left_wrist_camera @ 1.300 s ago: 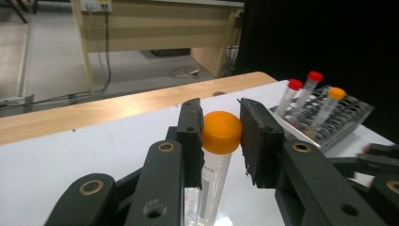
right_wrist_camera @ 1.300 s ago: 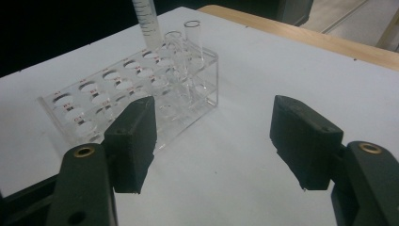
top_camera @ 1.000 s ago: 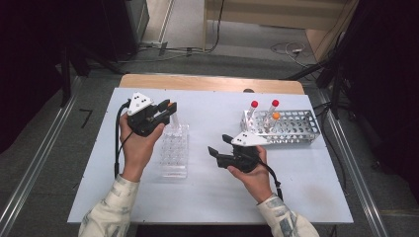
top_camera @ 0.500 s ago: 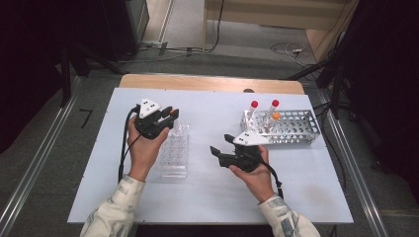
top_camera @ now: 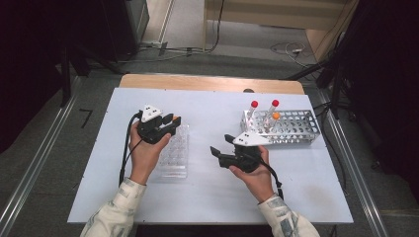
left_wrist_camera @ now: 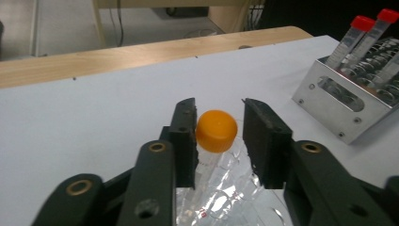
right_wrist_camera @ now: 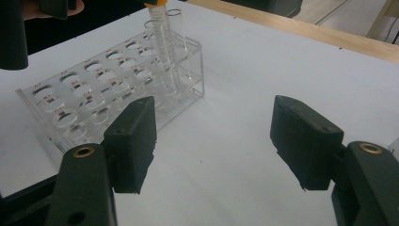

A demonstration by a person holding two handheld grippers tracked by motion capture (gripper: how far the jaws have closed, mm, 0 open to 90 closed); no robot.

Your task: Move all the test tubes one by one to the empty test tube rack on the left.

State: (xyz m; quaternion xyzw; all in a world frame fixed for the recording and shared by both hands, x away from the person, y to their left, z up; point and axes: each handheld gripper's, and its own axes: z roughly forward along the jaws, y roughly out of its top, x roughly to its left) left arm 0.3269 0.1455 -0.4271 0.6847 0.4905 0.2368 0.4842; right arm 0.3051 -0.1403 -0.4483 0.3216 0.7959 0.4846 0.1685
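An orange-capped tube [left_wrist_camera: 216, 130] stands upright in a far corner hole of the clear plastic rack [top_camera: 174, 154]. My left gripper [left_wrist_camera: 219, 110] sits around its cap. The jaws have just been opening, and a gap shows between the cap and the right pad, so nothing is gripped. From above, the left gripper [top_camera: 173, 121] hovers over the rack's far end. My right gripper [top_camera: 220, 143] is held open over bare table, to the right of the clear rack, with nothing between its fingers. The right gripper view shows the same tube [right_wrist_camera: 160, 42] in the clear rack [right_wrist_camera: 94, 103], beyond the open right gripper [right_wrist_camera: 214, 127].
A metal rack [top_camera: 296, 129] stands at the right rear, holding two red-capped tubes [top_camera: 254, 104] and one orange-capped tube [top_camera: 275, 115]. The white table top [top_camera: 212, 197] ends in a wooden strip [top_camera: 207, 83] at the far edge. Floor rails run along both sides.
My left hand has come down, setting the orange-capped tube into the clear rack, and its jaws have parted from the cap. The right hand has stayed put.
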